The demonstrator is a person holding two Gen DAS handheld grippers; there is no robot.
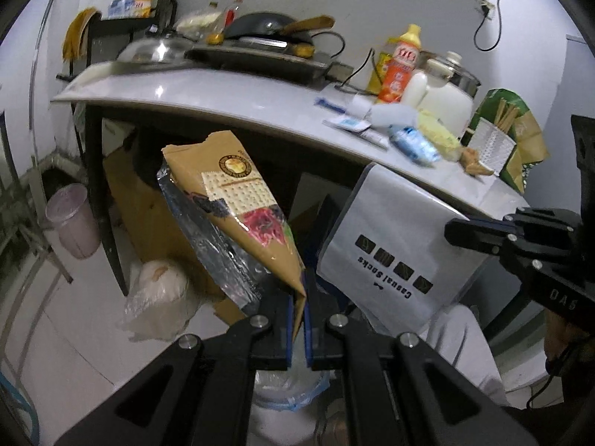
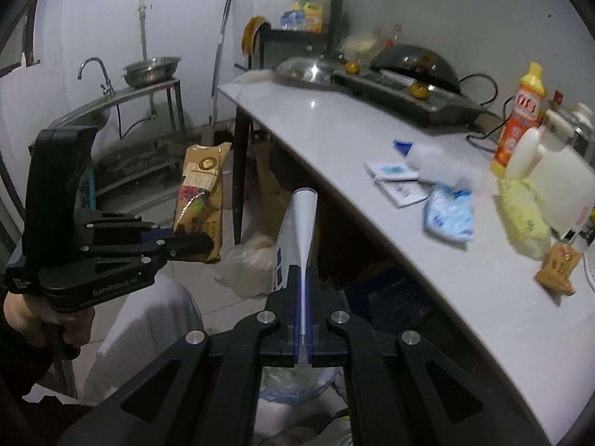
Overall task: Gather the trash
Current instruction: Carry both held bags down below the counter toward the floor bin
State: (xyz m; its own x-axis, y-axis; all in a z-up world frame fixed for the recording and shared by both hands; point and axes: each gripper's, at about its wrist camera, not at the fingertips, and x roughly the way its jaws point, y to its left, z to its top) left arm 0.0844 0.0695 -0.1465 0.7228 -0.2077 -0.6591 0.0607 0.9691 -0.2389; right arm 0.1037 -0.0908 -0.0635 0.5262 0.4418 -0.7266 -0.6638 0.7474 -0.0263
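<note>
Trash in hand, two items. Item one: tan foil-lined cracker wrapper with a biscuit picture (image 1: pixel 238 204), crumpled, pinched by its lower corner between the closed fingers of the left gripper (image 1: pixel 297 319) and held clear of the table edge, over the floor. Item two: flat silver-grey plastic sock packet printed "Casual Socks" (image 1: pixel 390 245), clamped edge-on in the right gripper (image 2: pixel 304 319), just beside the first item. Directly below both grippers sat a white container lined with a blue-rimmed clear bag (image 1: pixel 290 386), judged to be the bin; both items appeared near release above it, though neither was yet in it.

Remaining on the pale grey tabletop (image 2: pixel 372 133), well apart from the grippers: blue-and-white crinkled plastic pouch (image 2: pixel 450 215), yellow soft pack (image 2: pixel 524 212), small orange snack wrapper (image 2: pixel 557 267), white paper sachets (image 2: pixel 394 174). These were judged still to collect.

Not trash by appearance: orange bottle with yellow cap (image 2: pixel 524 119), dark wok on a hob (image 2: pixel 416 67).
</note>
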